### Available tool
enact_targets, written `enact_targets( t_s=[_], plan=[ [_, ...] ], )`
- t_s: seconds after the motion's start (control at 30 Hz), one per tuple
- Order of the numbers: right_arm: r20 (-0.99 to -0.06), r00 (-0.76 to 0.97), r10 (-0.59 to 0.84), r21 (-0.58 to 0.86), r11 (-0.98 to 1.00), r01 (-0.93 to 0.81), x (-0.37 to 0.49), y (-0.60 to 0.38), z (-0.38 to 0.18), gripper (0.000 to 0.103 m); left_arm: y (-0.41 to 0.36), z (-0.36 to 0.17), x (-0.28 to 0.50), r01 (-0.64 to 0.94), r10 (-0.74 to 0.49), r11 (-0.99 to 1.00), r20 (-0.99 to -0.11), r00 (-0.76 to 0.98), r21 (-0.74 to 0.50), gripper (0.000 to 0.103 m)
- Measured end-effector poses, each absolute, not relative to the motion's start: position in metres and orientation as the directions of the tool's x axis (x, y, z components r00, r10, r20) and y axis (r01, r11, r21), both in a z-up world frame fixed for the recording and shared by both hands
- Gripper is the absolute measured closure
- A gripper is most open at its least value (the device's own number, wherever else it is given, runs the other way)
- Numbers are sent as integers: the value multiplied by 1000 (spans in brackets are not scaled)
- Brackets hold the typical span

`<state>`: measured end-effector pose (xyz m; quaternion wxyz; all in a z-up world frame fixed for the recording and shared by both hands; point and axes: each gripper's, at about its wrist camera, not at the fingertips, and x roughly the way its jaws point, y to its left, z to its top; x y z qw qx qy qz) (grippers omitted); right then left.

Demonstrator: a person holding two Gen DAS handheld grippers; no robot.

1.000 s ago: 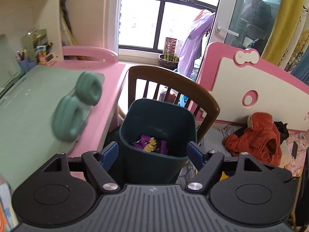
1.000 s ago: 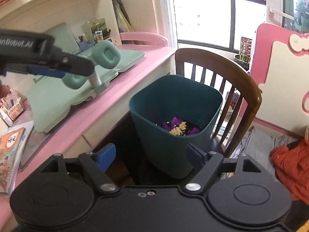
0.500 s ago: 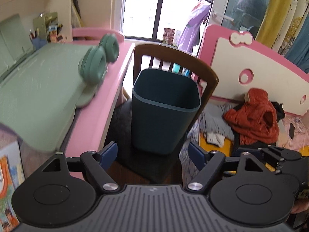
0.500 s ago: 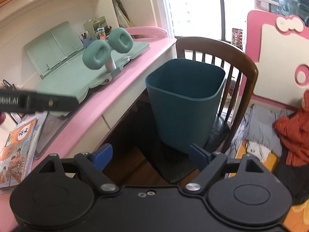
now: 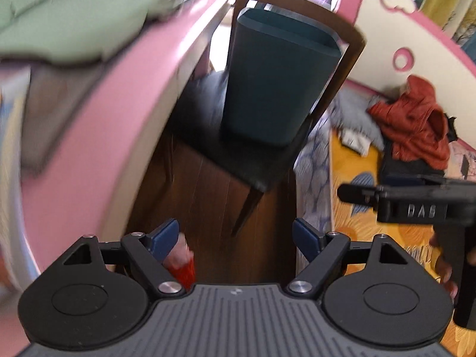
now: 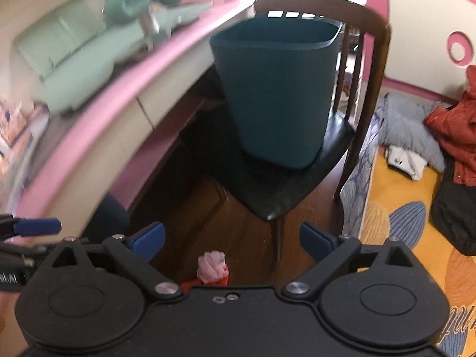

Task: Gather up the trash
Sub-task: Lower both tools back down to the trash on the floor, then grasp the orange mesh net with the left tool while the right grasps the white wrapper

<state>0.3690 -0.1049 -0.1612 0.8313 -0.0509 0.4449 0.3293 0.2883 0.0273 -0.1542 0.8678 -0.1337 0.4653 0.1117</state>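
**Bin staged on chair, both grippers over floor trash**

Desk (image 6: pixel 98 136), pink-edged, runs along the left; dark wood floor (image 5: pixel 214 196) below it. Wooden chair (image 6: pixel 297 187) sits beside the desk with the teal trash bin (image 6: pixel 276 89) on its seat, probably raised there for easy drops. Crumpled pink-and-red wrapper (image 6: pixel 212 267) lies on the floor, near the chair leg, likely the next pickup. Right gripper (image 6: pixel 232 239) angles down over it, jaws opening, nothing between them yet. Left gripper (image 5: pixel 236 239) stands wide apart, empty; wrapper shows just beside its left fingertip (image 5: pixel 163 238), not pinched.
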Motion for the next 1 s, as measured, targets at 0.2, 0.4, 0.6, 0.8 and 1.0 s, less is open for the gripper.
enact_targets(
  t_s=[0.2,0.4,0.6,0.8,1.0],
  plan=[
    [-809,303,504,214,732,-647,370,-89,-227,0,19,-234,273,-359,111,931,-883,457,-69,19],
    [-840,210,500,213,661,-720,365,-61,-316,0,29,-331,263,-454,136,890,-929,344,-37,19],
    [-871,120,476,214,589,-779,356,-45,-413,0,43,-429,258,-563,144,827,-958,248,-21,19],
    [-902,3,431,212,450,-868,329,-33,-510,1,76,-523,259,-651,158,759,-973,166,12,19],
    [-904,-120,411,267,323,-908,296,-2,-602,4,127,-614,262,-750,118,661,-988,102,2,19]
  ],
)
